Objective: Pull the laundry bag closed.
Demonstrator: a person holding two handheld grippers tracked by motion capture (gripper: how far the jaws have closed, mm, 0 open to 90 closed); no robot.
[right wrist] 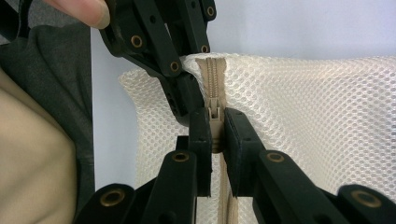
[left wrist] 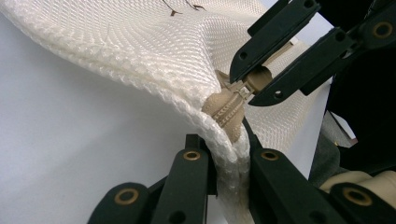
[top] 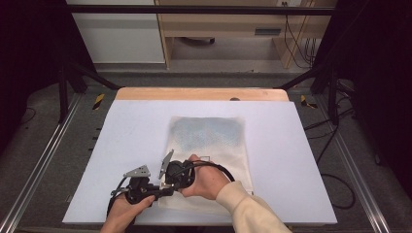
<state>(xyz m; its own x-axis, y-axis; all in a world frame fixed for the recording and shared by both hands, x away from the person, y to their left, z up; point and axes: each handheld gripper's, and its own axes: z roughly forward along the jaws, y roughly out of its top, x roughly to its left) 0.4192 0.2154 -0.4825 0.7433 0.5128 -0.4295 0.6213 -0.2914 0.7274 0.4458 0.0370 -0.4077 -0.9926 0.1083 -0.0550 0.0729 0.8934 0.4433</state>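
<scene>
The right hand-held gripper is clamped tight on the zipper pull of a cream mesh bag, its jaws pinching the tan tab from both sides. The left hand-held gripper is closed on the corner of the bag just beside the end of the zipper, pinching the doubled mesh edge. The bag lies flat on the white surface near the person's edge, with this corner lifted slightly.

To run the zipper well, the left grip should probably stay put as an anchor, keeping the fabric taut along the teeth. The right one should draw the pull straight along the zipper line, low and steady, without twisting, so the small tab doesn't slip out and the mesh doesn't bunch or snag.
</scene>
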